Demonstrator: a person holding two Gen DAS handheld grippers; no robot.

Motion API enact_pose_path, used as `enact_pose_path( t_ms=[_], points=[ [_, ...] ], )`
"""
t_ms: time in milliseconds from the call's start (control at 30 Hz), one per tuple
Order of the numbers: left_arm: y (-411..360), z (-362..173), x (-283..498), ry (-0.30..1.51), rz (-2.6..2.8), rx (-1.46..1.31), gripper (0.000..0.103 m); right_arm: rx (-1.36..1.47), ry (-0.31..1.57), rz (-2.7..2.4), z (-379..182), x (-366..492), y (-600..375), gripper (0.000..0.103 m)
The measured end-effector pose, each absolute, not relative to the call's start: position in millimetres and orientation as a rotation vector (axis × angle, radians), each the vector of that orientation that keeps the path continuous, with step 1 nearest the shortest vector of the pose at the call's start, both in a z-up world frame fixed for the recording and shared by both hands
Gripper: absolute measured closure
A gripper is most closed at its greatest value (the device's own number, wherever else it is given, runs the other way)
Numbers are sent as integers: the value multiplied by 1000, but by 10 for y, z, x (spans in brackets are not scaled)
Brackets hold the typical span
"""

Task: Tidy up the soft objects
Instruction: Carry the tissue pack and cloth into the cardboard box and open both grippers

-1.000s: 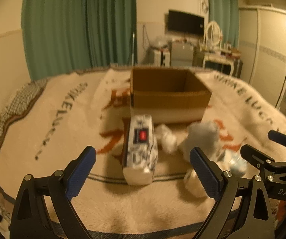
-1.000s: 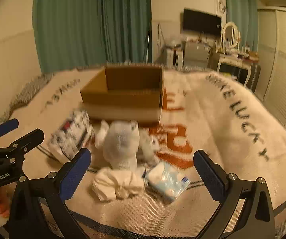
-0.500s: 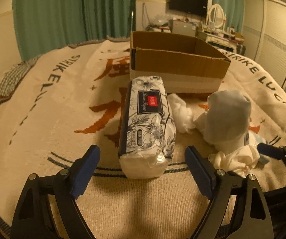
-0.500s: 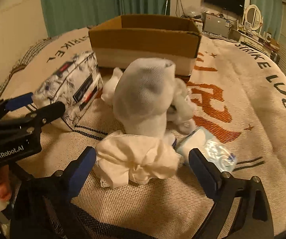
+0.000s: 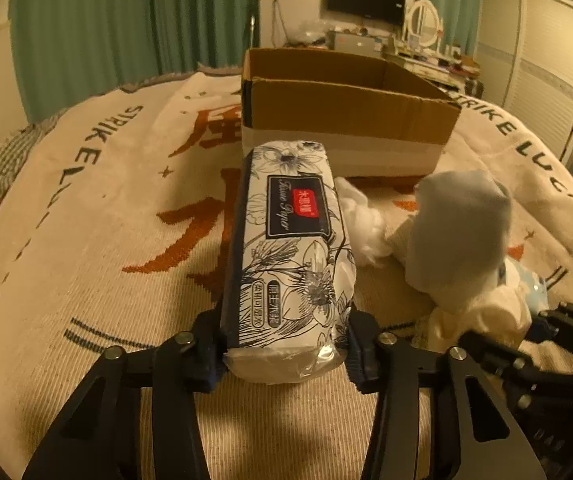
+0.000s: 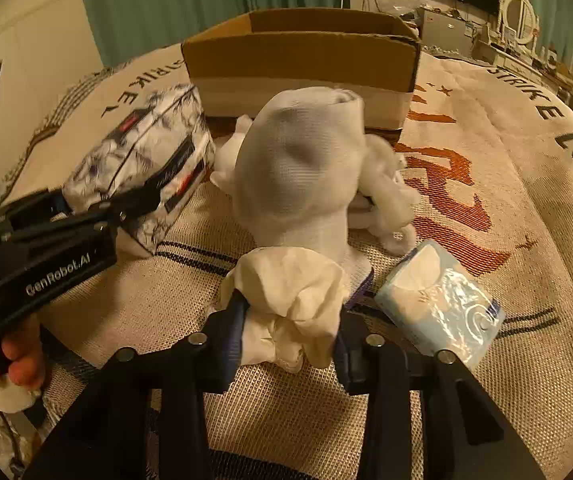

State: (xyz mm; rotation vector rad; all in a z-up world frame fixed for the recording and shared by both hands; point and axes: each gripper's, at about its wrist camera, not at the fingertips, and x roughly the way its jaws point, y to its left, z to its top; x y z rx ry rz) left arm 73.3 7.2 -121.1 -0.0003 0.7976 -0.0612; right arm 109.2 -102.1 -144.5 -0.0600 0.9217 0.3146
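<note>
My left gripper (image 5: 286,354) is shut on the near end of a flower-printed tissue pack (image 5: 292,248), which lies on the bed blanket; it also shows in the right wrist view (image 6: 142,160). My right gripper (image 6: 288,330) is shut on a crumpled cream cloth (image 6: 292,300), which also shows in the left wrist view (image 5: 482,316). Behind the cloth stands a grey-white sock bundle (image 6: 300,168). A small blue tissue packet (image 6: 442,304) lies to the right of my right gripper. An open cardboard box (image 5: 346,116) stands behind the objects.
White fluffy pieces (image 6: 386,200) lie behind the sock bundle near the box. The lettered blanket (image 5: 86,240) covers the bed on all sides. Green curtains (image 5: 126,28), a TV and furniture stand far behind.
Both grippers have moved forward and down. The left has shut on the tissue pack and the right has shut on the cream cloth; both were open before.
</note>
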Motion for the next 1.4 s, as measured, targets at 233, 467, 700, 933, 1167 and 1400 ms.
enact_pose_path(
  t_ms=[233,467,700,933,1167,1400],
  points=[
    [25,-1029,482,747,-85,15,62,-64,856,318,-1189,858,-1028,78],
    [41,-676,306,678,-74,13,62,-53,751,329,-782,635,-1092,81],
    [-69,-284,485,601,-105,28,62,-37,621,327,-179,828,-1268,81],
    [-116,-8,1133,580,-100,50,62,-44,539,315,356,1451,-1361,81],
    [-85,31,1980,617,-99,51,62,11,583,327,406,2389,-1350,81],
    [-150,-273,2432,677,-108,61,59,16,680,317,-34,3112,-1304,81]
  ],
)
